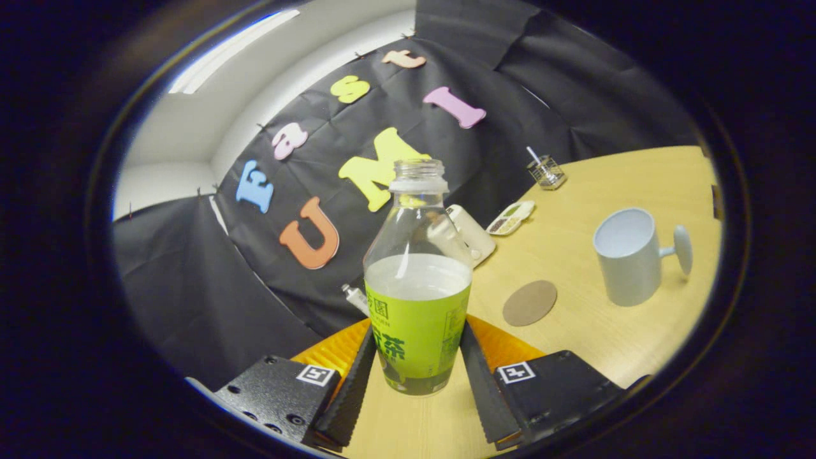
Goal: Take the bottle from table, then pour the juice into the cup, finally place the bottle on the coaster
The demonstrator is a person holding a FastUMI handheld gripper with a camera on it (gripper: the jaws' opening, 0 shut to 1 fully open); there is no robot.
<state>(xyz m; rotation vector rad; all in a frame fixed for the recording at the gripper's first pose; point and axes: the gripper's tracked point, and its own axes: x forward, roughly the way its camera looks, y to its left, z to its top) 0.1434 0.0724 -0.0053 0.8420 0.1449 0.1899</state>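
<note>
Fingers: your gripper point(417, 382) has the bottle point(417, 299) sitting right between the two fingers, one on each side of its lower label; both look pressed to it, closed in to about the bottle's width.
Tube: a small white tube point(354, 298) lies on the counter point(612, 344) just behind the bottle's left side, at the foot of the black cloth.
Bottle: upright, cap off, neck open; clear above, pale liquid up to the top of the green label. Whether its base rests on the counter or hangs just off it, you can't tell from here.
Box: a cream box point(472, 233) lies beyond the bottle, partly seen through the clear shoulder.
Calculator: a pale calculator point(510, 218) lies just past the box.
Coaster: the round brown coaster point(530, 303) lies flat, ahead of your right finger, between bottle and cup, nothing on it.
Basket: a small wire basket point(546, 172) with a white stick in it stands far back by the cloth.
Cup: the pale cup point(628, 255) stands upright well right of the coaster, handle pointing away from the bottle.
</note>
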